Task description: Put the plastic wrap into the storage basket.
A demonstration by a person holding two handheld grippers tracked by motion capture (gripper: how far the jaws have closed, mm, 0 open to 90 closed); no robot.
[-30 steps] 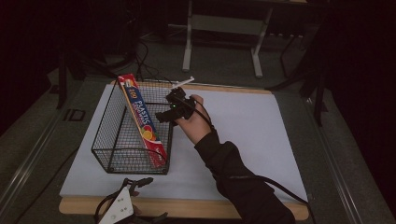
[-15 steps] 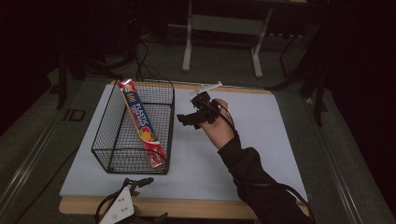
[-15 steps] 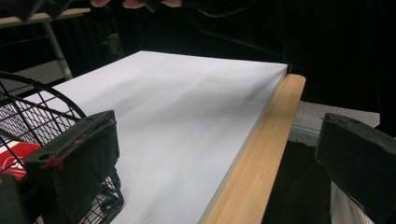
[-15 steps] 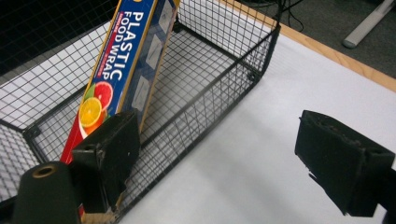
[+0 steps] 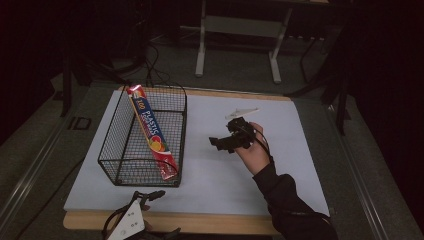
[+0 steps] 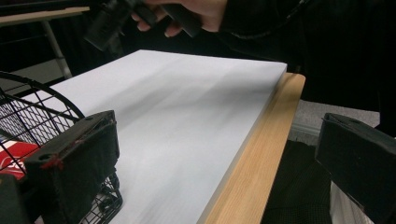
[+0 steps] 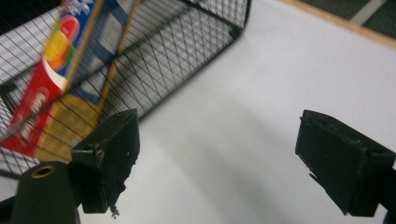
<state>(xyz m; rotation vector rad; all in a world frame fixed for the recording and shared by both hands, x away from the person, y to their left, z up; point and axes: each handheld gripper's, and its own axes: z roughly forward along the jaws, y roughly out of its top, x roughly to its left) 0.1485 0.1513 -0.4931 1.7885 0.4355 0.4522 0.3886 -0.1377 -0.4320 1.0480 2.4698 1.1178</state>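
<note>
Table (image 5: 300,165): white top with a wooden edge, standing on grey carpet in a dark room; a metal stand frame (image 5: 239,30) stands behind it. Wire basket (image 5: 120,150): black mesh, on the table's left part. Box of plastic wrap (image 5: 152,135): long, red and blue, leaning slantwise inside the basket. Right gripper (image 5: 222,142): hovers right of the basket, jaws wide apart, nothing between them. Left gripper (image 5: 132,222): rests at the near table edge, jaws wide apart, empty

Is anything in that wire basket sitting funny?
Yes. The long red and blue cardboard box does not lie flat in the black wire basket. It leans slantwise, its far end poking above the back rim, as if too long to fit. Nothing looks spilled or broken.
</note>
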